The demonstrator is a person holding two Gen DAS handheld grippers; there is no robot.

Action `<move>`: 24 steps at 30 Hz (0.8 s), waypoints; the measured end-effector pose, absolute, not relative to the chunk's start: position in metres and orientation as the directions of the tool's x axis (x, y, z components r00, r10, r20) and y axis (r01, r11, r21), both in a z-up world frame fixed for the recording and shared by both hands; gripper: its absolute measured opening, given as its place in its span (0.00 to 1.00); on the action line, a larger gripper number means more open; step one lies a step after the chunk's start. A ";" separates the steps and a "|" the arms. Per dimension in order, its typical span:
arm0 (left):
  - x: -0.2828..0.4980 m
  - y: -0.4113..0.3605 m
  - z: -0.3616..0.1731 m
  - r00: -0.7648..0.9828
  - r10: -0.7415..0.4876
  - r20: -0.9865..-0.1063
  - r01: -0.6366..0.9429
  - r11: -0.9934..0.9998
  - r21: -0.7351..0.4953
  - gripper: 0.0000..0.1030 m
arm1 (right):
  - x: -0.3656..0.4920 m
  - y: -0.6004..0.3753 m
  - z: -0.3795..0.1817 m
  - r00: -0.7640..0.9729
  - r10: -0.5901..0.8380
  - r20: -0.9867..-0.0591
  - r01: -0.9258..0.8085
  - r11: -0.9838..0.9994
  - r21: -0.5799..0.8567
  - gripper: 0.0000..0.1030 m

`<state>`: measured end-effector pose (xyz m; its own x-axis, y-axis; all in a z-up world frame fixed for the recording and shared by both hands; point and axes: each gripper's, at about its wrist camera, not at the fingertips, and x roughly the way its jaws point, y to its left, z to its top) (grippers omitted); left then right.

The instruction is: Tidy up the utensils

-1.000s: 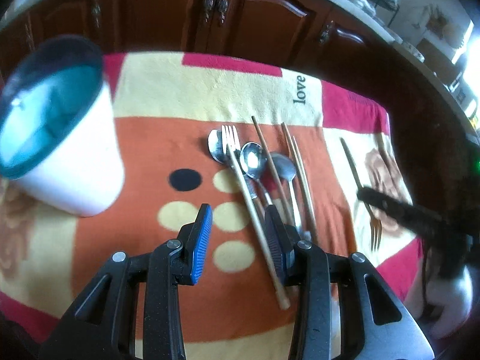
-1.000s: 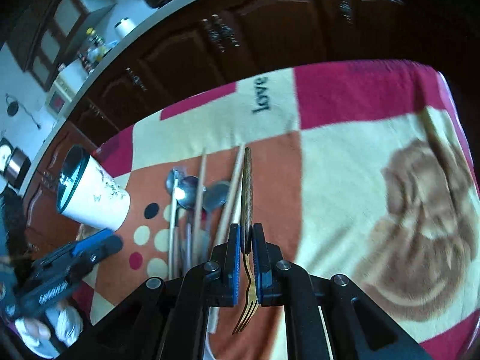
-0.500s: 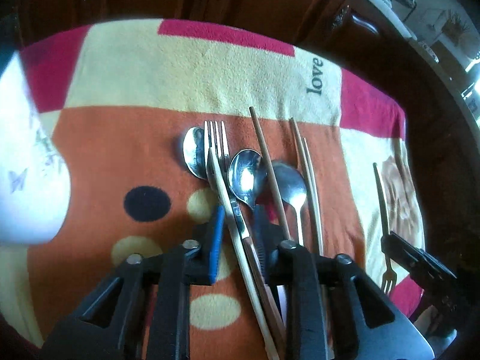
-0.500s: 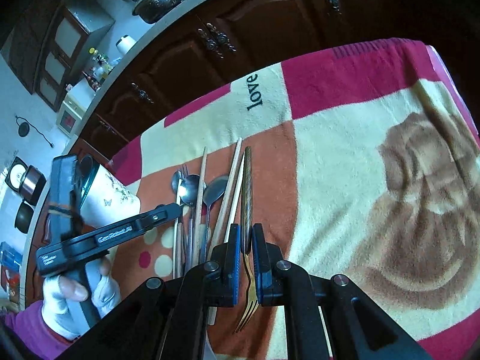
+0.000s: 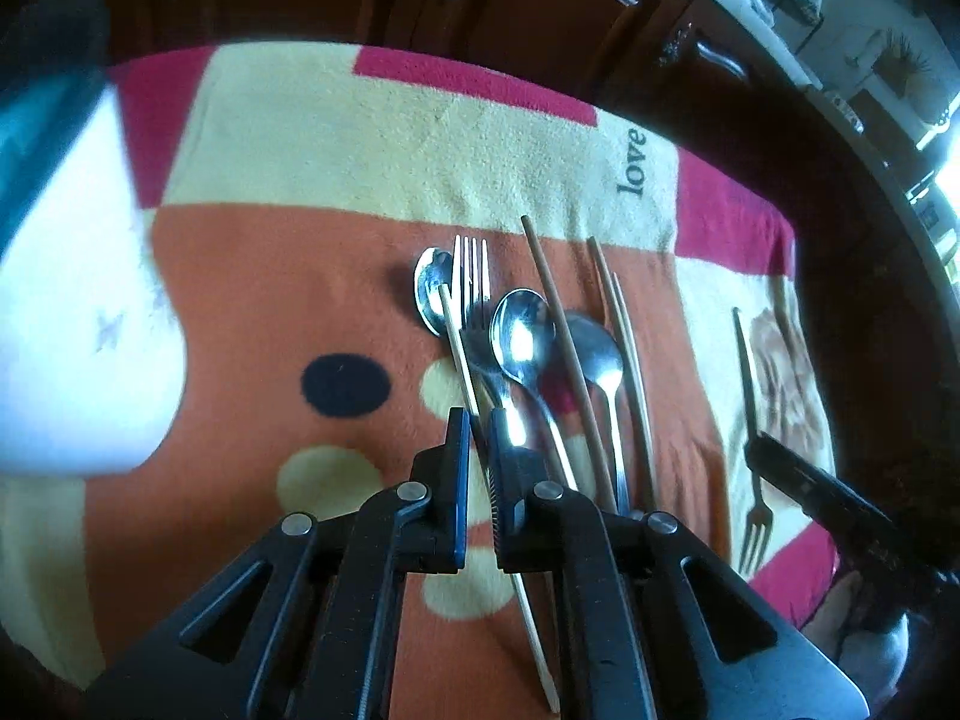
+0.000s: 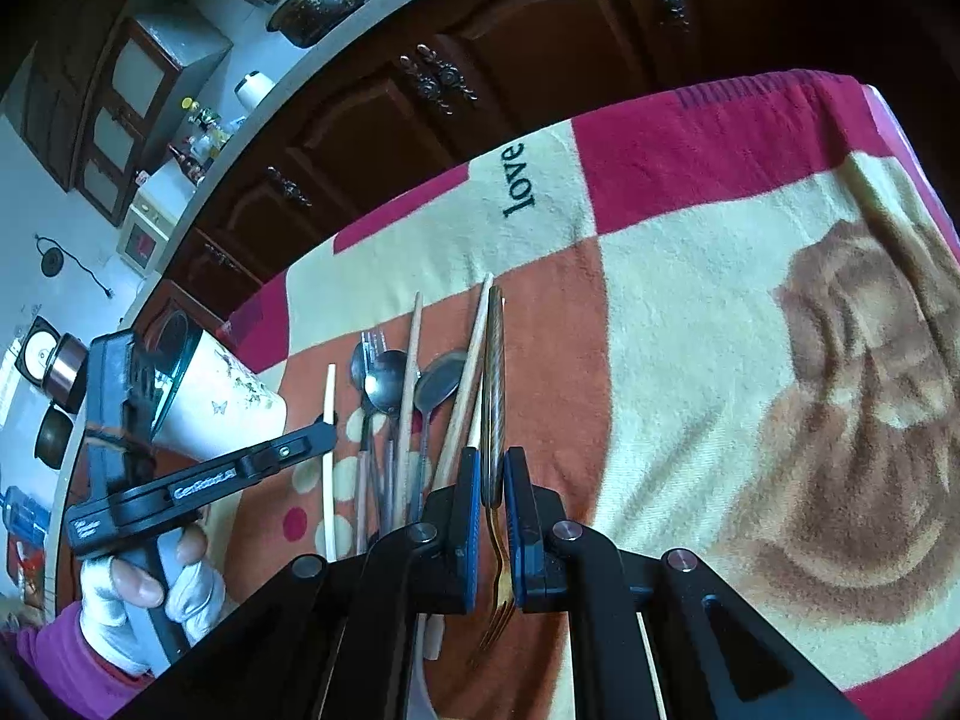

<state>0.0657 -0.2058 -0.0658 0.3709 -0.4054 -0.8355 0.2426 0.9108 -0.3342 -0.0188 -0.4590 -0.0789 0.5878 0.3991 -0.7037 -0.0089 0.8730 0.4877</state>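
- The left gripper (image 5: 477, 420) is reaching down over a pile of cutlery lying on a patterned towel (image 5: 372, 138) that is covering the worktop.
- Its jaws have just been closing and are now standing nearly together, pinching a pale chopstick (image 5: 459, 348) that is running between the blue pads (image 5: 461, 480) and sticking out beyond them at both ends.
- Just beside that chopstick, a silver fork (image 5: 471, 276) and three silver spoons (image 5: 521, 333) are lying side by side, with their bowls and tines pointing away from the camera.
- A brown chopstick (image 5: 561, 336) and a further pale pair (image 5: 624, 330) are lying among and to the right of the spoons.
- A white cup with a blue-green rim (image 5: 78, 312) is lying tipped on its side at the left of the towel, well apart from the cutlery.
- The right gripper (image 6: 491, 483) is hovering above the towel with its jaws closed tight on a gold fork with a dark handle (image 6: 495, 372).
- The gold fork is sitting lengthwise in the grip, with its tines pointing back toward the camera and its handle sticking forward.
- In the right wrist view, a hand in a white glove (image 6: 144, 588) is gripping the handle of the left gripper.
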 end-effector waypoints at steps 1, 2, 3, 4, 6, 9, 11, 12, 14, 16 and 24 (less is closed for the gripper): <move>0.063 -0.205 -0.062 0.374 -0.413 -0.831 0.245 0.907 -0.341 0.05 | -0.019 -0.456 -0.077 0.587 0.403 -0.702 -0.015 0.872 0.489 0.07; 0.059 -0.203 -0.057 0.379 -0.423 -0.823 0.251 0.903 -0.349 0.04 | -0.019 -0.454 -0.076 0.587 0.407 -0.700 -0.021 0.872 0.489 0.07; 0.056 -0.202 -0.050 0.387 -0.433 -0.814 0.259 0.898 -0.355 0.04 | -0.019 -0.452 -0.074 0.588 0.410 -0.697 -0.027 0.872 0.489 0.07; 0.051 -0.200 -0.041 0.396 -0.444 -0.804 0.271 0.893 -0.360 0.04 | -0.020 -0.448 -0.070 0.591 0.416 -0.691 -0.038 0.870 0.491 0.07; 0.044 -0.201 -0.028 0.413 -0.453 -0.791 0.295 0.887 -0.354 0.04 | -0.019 -0.444 -0.064 0.597 0.428 -0.679 -0.051 0.864 0.500 0.07; 0.033 -0.198 -0.007 0.440 -0.462 -0.770 0.325 0.881 -0.343 0.03 | -0.020 -0.434 -0.049 0.611 0.450 -0.651 -0.078 0.853 0.516 0.07; 0.028 -0.191 0.005 0.450 -0.470 -0.760 0.334 0.877 -0.345 0.03 | -0.020 -0.426 -0.040 0.615 0.466 -0.636 -0.099 0.846 0.524 0.07; 0.026 -0.186 0.011 0.455 -0.473 -0.755 0.335 0.876 -0.347 0.03 | -0.020 -0.422 -0.036 0.615 0.472 -0.632 -0.109 0.844 0.525 0.07; 0.024 -0.175 0.024 0.466 -0.483 -0.742 0.333 0.872 -0.359 0.03 | -0.019 -0.408 -0.024 0.615 0.484 -0.623 -0.140 0.844 0.518 0.07; 0.021 -0.160 0.039 0.494 -0.486 -0.721 0.329 0.872 -0.362 0.02 | -0.018 -0.391 -0.013 0.615 0.499 -0.610 -0.180 0.842 0.508 0.07; 0.019 -0.101 0.093 0.580 -0.477 -0.661 0.300 0.879 -0.371 0.02 | -0.001 -0.318 0.023 0.590 0.583 -0.558 -0.318 0.803 0.504 0.07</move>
<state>0.0194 -0.1015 0.0926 0.5800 -0.4767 -0.6606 0.3004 0.8789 -0.3705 -0.0013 -0.3185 0.0232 0.5904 0.5834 -0.5577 -0.3180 0.8033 0.5037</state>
